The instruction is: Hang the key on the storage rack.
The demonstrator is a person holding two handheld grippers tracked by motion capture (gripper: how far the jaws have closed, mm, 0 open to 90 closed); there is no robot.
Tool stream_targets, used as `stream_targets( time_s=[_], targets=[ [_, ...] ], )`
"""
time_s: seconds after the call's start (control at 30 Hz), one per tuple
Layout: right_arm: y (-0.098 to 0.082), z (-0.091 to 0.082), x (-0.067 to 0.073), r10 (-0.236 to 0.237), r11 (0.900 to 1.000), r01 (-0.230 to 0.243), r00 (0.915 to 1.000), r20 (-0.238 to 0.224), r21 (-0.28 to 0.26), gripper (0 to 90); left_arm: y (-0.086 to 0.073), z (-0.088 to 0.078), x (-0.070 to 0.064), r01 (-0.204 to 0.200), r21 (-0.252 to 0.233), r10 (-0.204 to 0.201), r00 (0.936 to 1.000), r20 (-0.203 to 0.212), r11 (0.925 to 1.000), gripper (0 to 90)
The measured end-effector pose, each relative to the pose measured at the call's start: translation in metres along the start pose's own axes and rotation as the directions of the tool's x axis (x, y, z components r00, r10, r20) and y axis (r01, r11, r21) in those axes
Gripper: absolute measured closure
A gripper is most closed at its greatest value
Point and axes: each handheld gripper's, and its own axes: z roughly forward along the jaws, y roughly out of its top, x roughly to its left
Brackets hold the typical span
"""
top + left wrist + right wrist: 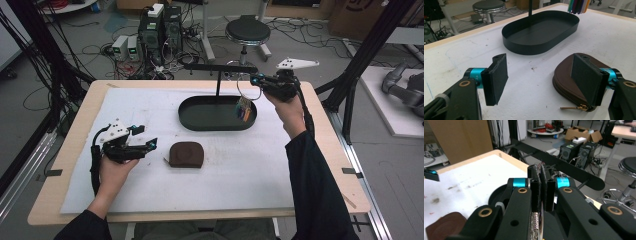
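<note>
Because the key ring point(246, 96) has to be hooked over the crossbar point(220, 67) of the black stand, I pinch its wire loop between the pressed-together jaws of my right gripper point(256, 80) and hold it high, just off the bar's right end, so the bunch of coloured tags point(243, 109) dangles free over the right end of the oval tray point(200, 121) near the table's far edge. Keeping the loop upright should let it slide onto the bar, I judge. My left gripper point(145, 136) waits spread wide near the table's left edge, its jaws flanking nothing, just beside the brown zip pouch point(186, 154) lying flat at mid-table.
</note>
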Motion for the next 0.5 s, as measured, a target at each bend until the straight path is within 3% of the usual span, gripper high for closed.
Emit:
stream_targets(
  time_s=[0.5],
  targets=[
    [-0.004, 0.021, -0.024, 0.039, 0.999, -0.039, 0.9984, 0.04, -0.004, 88.4, -0.001, 0.001, 0.001, 0.006, 0.002, -0.006, 1.0, 0.003, 1.0, 29.8]
  ],
)
